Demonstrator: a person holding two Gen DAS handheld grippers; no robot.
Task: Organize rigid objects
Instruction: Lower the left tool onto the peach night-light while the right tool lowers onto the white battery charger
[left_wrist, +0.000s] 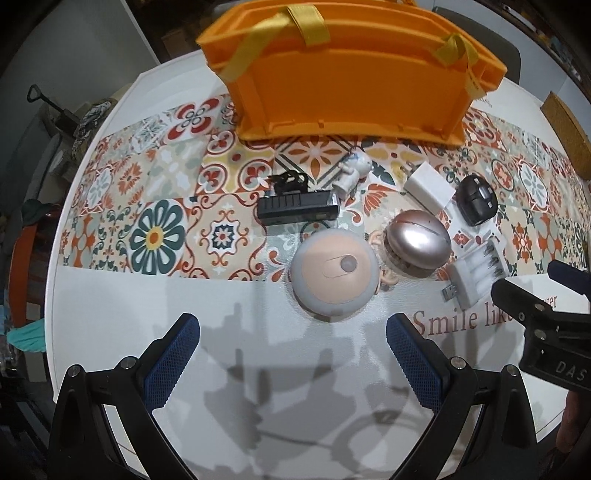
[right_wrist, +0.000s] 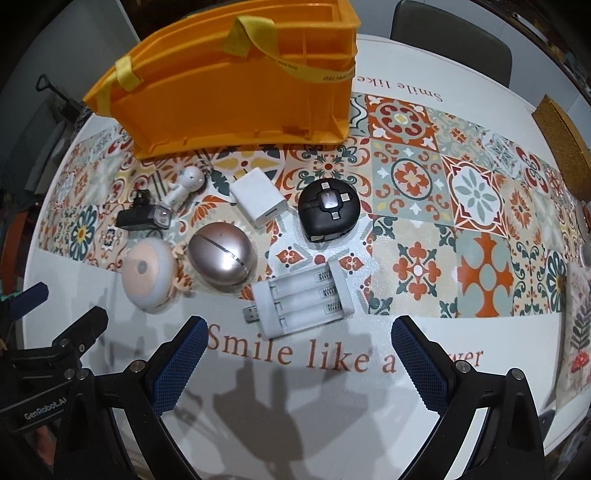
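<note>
Several small rigid objects lie on the patterned tablecloth in front of an orange crate (left_wrist: 351, 88) (right_wrist: 236, 96). They include a round pink-and-grey gadget (left_wrist: 334, 273) (right_wrist: 147, 273), a rose-gold egg-shaped case (left_wrist: 417, 242) (right_wrist: 221, 254), a white battery charger (left_wrist: 476, 271) (right_wrist: 303, 299), a white wall plug (left_wrist: 430, 186) (right_wrist: 258, 201), a black round device (left_wrist: 476, 199) (right_wrist: 328, 208), a black bike light (left_wrist: 297, 210) (right_wrist: 142, 216) and a white figurine (left_wrist: 352, 171) (right_wrist: 186, 184). My left gripper (left_wrist: 291, 365) is open and empty, short of the pink gadget. My right gripper (right_wrist: 297, 369) is open and empty, just short of the charger.
The round white table (left_wrist: 110, 314) has its edge at the left. A cork board (right_wrist: 561, 136) lies at the far right edge, a printed cloth (right_wrist: 576, 339) at the right. A grey chair (right_wrist: 450, 40) stands behind the table.
</note>
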